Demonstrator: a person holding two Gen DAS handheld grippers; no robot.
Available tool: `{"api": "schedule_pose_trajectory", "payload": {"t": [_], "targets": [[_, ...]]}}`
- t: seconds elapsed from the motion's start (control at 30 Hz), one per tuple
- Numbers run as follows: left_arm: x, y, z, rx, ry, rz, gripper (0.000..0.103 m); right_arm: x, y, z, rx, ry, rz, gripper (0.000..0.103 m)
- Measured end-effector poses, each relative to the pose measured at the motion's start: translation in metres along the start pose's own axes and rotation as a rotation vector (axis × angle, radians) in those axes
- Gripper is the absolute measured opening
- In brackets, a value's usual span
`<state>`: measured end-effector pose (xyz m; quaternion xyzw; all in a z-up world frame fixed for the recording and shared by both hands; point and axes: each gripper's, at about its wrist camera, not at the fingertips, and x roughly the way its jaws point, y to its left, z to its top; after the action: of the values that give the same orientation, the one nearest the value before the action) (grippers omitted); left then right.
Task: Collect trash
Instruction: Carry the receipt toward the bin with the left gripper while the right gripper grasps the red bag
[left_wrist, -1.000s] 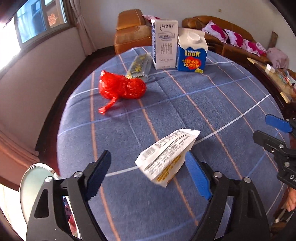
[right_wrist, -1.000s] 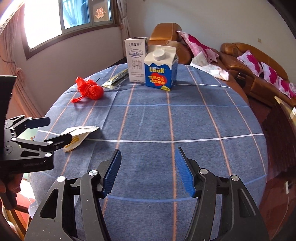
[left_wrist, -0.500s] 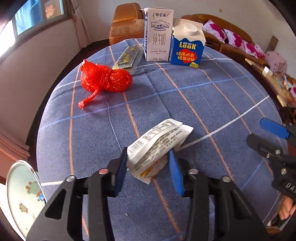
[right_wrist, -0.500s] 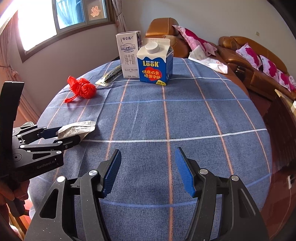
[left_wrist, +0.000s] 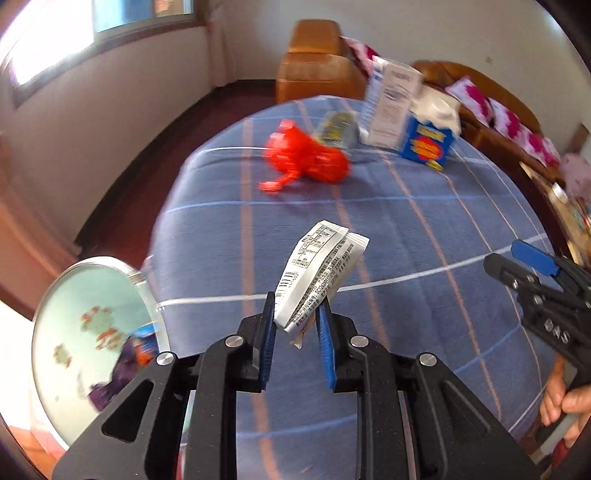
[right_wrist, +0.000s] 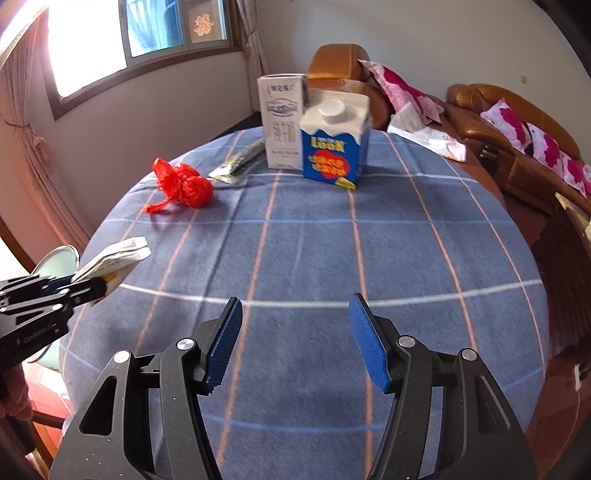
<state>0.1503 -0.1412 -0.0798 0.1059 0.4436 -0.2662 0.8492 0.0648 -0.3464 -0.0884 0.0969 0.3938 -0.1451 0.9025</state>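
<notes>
My left gripper (left_wrist: 295, 306) is closing on a white printed wrapper (left_wrist: 321, 266); its blue pads press the wrapper's lower end, and the wrapper stands up clear of the blue checked tablecloth (left_wrist: 424, 229). From the right wrist view the wrapper (right_wrist: 114, 256) sticks out of the left gripper (right_wrist: 88, 284) at the table's left edge. My right gripper (right_wrist: 295, 301) hovers open over the near middle of the cloth with nothing between its fingers. A knotted red plastic bag (right_wrist: 184, 184) and a dark sachet (right_wrist: 240, 164) lie further back.
A white milk carton (right_wrist: 280, 122) and a blue carton (right_wrist: 332, 147) stand at the far side of the table. A round bin with a pale green lid (left_wrist: 92, 332) sits below the table's left edge. Brown sofas (right_wrist: 517, 129) line the far wall.
The left gripper's jaws have come together on the wrapper and lifted it off the cloth, swinging left toward the bin. The right gripper has stayed in place.
</notes>
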Motion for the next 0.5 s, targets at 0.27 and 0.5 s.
{"api": "schedule_pose_trajectory", "payload": {"t": [0.27, 0.5], "targets": [[-0.029, 0.055, -0.013, -0.084, -0.020, 0.146, 0.021, 0.042, 0.041, 0.051, -0.106, -0.030, 0.094, 0.060], [-0.030, 0.078, -0.008, -0.127, -0.029, 0.168, 0.021, 0.085, 0.080, 0.085, -0.218, -0.020, 0.171, 0.060]]}}
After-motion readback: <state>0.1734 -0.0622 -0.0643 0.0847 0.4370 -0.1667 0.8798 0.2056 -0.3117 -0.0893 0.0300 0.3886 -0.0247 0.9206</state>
